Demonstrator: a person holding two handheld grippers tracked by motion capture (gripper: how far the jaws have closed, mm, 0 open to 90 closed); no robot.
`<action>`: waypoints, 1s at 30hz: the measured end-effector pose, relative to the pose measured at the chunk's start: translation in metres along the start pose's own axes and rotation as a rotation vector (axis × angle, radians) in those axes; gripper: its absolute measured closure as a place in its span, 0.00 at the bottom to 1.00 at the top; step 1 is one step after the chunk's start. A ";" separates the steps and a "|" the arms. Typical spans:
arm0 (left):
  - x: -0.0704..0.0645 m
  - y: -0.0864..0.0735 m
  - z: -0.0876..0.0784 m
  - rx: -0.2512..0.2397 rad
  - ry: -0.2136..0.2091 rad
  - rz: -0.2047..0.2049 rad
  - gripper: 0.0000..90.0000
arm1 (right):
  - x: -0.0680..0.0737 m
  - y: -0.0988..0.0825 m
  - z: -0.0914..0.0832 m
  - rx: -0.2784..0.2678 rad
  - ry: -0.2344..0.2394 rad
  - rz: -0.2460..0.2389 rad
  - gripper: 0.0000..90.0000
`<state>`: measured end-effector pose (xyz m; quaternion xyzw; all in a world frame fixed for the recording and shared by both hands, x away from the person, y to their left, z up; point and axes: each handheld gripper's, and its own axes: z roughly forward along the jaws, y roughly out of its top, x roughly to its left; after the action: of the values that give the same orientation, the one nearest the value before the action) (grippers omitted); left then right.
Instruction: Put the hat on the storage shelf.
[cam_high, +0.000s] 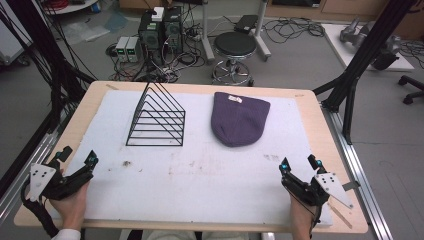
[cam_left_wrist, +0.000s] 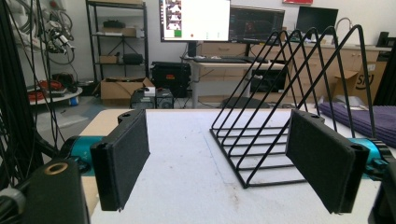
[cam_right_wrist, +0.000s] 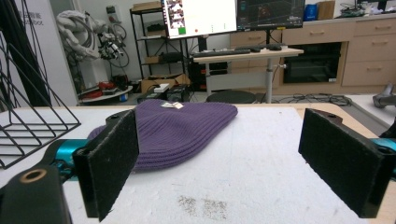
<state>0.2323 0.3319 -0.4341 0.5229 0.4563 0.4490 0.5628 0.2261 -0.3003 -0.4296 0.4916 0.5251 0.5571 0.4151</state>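
Observation:
A purple knit beanie lies flat on the white mat, right of centre toward the back; it also lies ahead of the jaws in the right gripper view. A black wire file rack stands to its left, seen close ahead in the left gripper view. My left gripper rests at the table's front left corner, open and empty. My right gripper sits at the front right, open too, nothing between its pads.
The mat covers a wooden table with rounded corners. Black frame poles rise at both sides. Beyond the far edge stand a stool, computer boxes and cables on the floor.

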 end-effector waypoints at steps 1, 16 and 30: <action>0.000 0.000 0.000 0.001 0.000 0.000 0.24 | 0.000 0.000 0.000 0.000 0.002 0.001 0.13; 0.001 -0.001 0.003 -0.007 -0.015 -0.040 0.24 | -0.005 -0.001 -0.005 -0.001 -0.010 0.018 0.13; 0.001 -0.002 0.005 0.010 -0.004 -0.040 0.24 | -0.011 0.016 0.005 0.010 -0.005 -0.045 0.13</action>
<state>0.2375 0.3319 -0.4360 0.5173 0.4678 0.4343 0.5701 0.2336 -0.3123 -0.4151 0.4830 0.5379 0.5439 0.4261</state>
